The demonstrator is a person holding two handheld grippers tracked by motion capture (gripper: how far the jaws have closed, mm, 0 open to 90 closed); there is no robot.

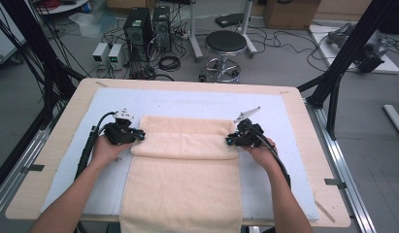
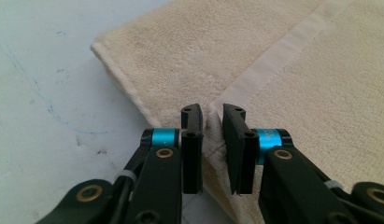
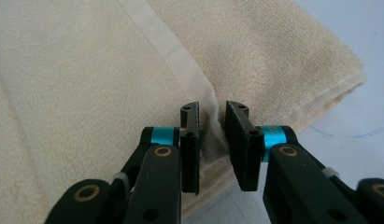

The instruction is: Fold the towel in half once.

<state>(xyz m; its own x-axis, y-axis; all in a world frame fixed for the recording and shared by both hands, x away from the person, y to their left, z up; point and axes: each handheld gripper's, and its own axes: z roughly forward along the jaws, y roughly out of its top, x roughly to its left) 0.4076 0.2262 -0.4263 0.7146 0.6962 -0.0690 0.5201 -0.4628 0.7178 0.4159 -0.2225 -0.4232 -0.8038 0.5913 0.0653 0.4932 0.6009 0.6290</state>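
On the counter (image 1: 304, 131) a cream towel (image 1: 182, 189) runs lengthwise toward the person, its far end folded back. Left gripper (image 1: 139, 137) and right gripper (image 1: 229, 141) each clamp a fold edge; their own views show the pinched hem.

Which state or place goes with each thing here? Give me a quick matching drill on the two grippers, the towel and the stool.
Things:
1. left gripper
2. right gripper
3. towel
4. stool

Places or states:
A. on the floor beyond the table
B. far end folded back, near end hanging over the table's near edge
C. shut on the towel's left edge at the fold
D. shut on the towel's right edge at the fold

Pairs: 1-C, 2-D, 3-B, 4-A
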